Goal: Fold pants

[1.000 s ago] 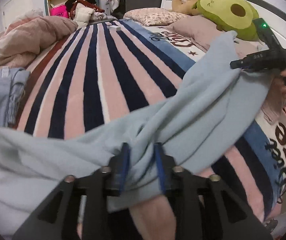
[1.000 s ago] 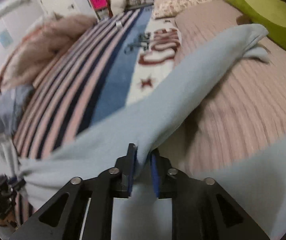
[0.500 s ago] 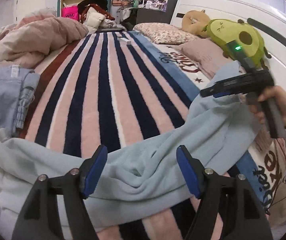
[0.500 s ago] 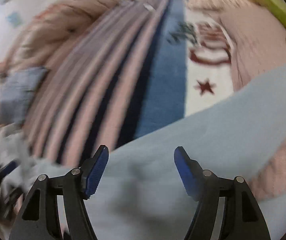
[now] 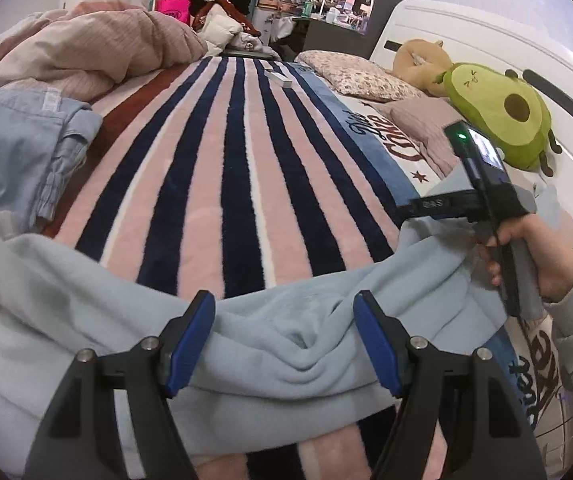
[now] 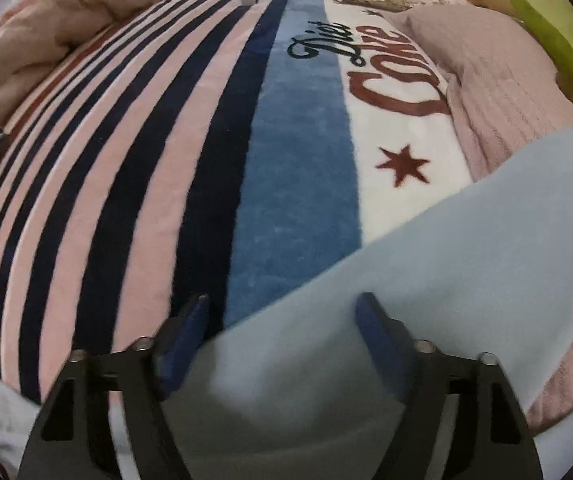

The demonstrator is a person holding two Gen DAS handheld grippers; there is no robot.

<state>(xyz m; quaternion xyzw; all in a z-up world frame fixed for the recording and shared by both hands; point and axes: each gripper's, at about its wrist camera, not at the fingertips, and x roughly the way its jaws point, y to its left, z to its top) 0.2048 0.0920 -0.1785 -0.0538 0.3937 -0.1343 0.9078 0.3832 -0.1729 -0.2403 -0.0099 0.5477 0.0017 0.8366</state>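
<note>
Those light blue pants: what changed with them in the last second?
Both grippers let go. The left gripper and right gripper were pinching the light blue pants held up off the bed; their jaws have just been opening, and the pants now lie slack across the striped blanket. The bedding stayed put.

Pale blue pants [image 5: 294, 344] are seen on a blanket [image 5: 222, 184] striped pink and navy (one broad blue band); blue pads [image 5: 188, 340] are noted.
</note>
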